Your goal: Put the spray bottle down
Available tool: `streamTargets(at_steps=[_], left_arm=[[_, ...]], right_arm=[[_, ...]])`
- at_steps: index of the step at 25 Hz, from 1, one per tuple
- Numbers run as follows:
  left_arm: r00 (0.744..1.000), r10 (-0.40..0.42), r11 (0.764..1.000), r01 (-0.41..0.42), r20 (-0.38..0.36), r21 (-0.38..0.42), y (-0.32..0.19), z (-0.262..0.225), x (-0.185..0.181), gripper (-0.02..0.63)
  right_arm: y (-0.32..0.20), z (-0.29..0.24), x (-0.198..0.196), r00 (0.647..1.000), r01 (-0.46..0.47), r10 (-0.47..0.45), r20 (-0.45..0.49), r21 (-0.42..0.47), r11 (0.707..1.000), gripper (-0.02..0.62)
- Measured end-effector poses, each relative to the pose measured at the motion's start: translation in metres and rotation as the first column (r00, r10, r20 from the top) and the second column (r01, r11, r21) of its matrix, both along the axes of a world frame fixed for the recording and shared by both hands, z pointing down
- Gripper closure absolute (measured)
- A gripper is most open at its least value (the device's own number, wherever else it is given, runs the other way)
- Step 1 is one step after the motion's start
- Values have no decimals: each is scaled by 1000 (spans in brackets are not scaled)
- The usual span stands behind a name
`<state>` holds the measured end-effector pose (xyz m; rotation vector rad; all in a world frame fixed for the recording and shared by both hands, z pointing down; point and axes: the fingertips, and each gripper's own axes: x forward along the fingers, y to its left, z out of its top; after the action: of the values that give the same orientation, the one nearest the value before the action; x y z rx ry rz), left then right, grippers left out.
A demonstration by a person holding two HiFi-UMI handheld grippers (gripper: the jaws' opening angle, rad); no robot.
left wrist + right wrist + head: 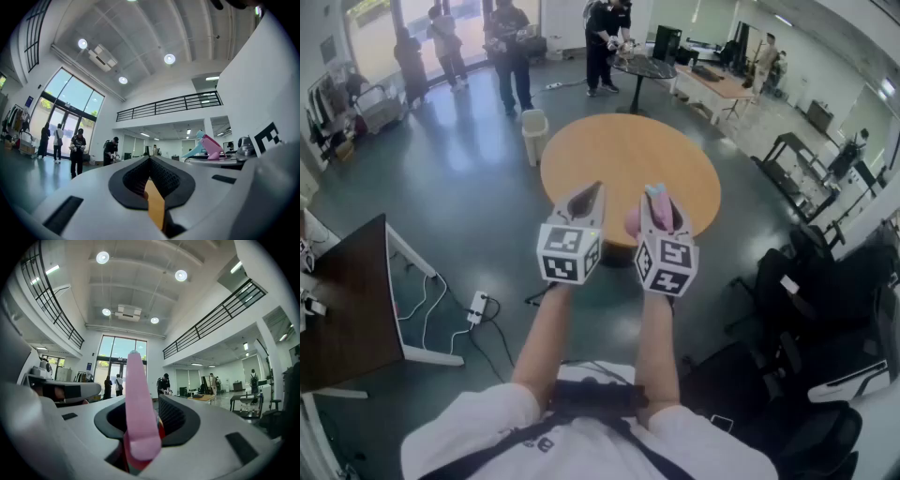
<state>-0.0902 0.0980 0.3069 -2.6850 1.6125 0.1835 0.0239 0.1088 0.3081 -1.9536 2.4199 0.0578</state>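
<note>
A pink spray bottle (656, 199) with a light-blue nozzle sits in my right gripper (660, 204), whose jaws are shut on it. In the right gripper view the bottle's pink part (137, 399) stands upright between the black pads of the right gripper (143, 417). From the left gripper view its pink and blue head (210, 145) shows off to the right. My left gripper (592, 192) is held beside the right one, shut and with nothing in it; in its own view the left gripper (151, 163) shows only a thin orange slit. Both are held level over the floor, just short of a round wooden table (609, 155).
A white bin (533, 125) stands by the table's far left side. A dark desk (347, 300) and a power strip (476, 307) with cables lie to the left. Black office chairs (825, 281) crowd the right. Several people (511, 47) stand at the back.
</note>
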Motion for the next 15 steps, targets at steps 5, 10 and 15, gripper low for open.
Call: streamTargets(at_steps=[5, 10, 15], left_arm=[[1000, -11, 1000, 11, 6, -17, -2, 6, 4, 604], [1000, -18, 999, 18, 23, -29, -1, 14, 16, 604], [998, -38, 998, 40, 42, -42, -1, 24, 29, 604]], right_arm=[[0, 5, 2, 1000, 11, -11, 9, -12, 1000, 419], [-1, 11, 13, 1000, 12, -12, 16, -33, 999, 419], [4, 18, 12, 998, 54, -52, 32, -62, 997, 416]])
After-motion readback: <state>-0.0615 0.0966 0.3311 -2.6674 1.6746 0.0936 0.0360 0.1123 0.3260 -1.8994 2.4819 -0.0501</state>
